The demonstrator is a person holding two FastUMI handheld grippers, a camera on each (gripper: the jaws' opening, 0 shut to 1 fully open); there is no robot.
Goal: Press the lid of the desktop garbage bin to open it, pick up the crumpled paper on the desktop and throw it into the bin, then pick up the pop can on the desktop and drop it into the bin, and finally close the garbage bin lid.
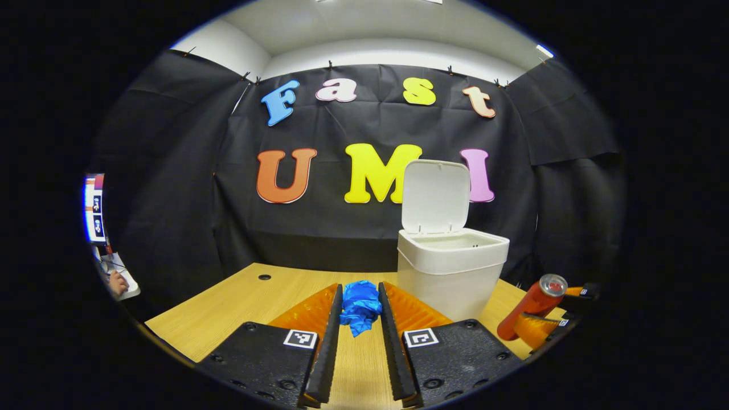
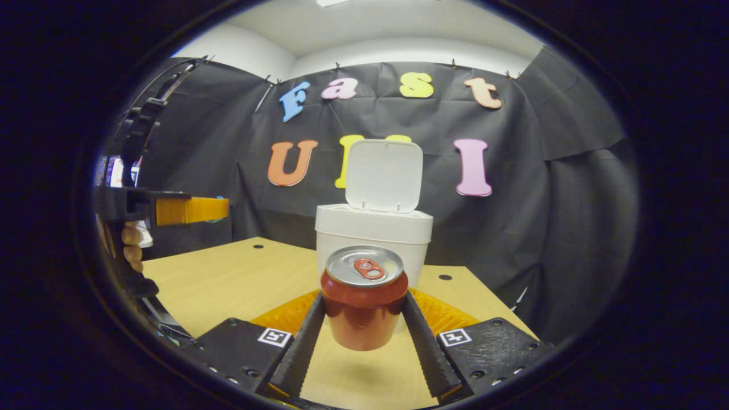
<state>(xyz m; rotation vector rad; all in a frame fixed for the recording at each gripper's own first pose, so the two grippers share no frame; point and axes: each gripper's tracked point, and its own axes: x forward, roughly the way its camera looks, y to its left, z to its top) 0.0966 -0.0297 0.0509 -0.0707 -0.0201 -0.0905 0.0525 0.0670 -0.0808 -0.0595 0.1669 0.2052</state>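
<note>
paper (image 1: 360, 307), soft and light, sits pinched in the left gripper (image 1: 360, 319). right gripper (image 2: 364, 324) clamps the pop can (image 2: 364, 302) mid-body, lifted, probably empty and dentable; bin (image 2: 373, 233) lid stands open.

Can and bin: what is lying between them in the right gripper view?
Nothing. In the right gripper view the held can is in front of the open bin, with no object between them.

Wood desk (image 1: 228, 313) w/ cable holes, monitor (image 1: 94, 208)
</note>
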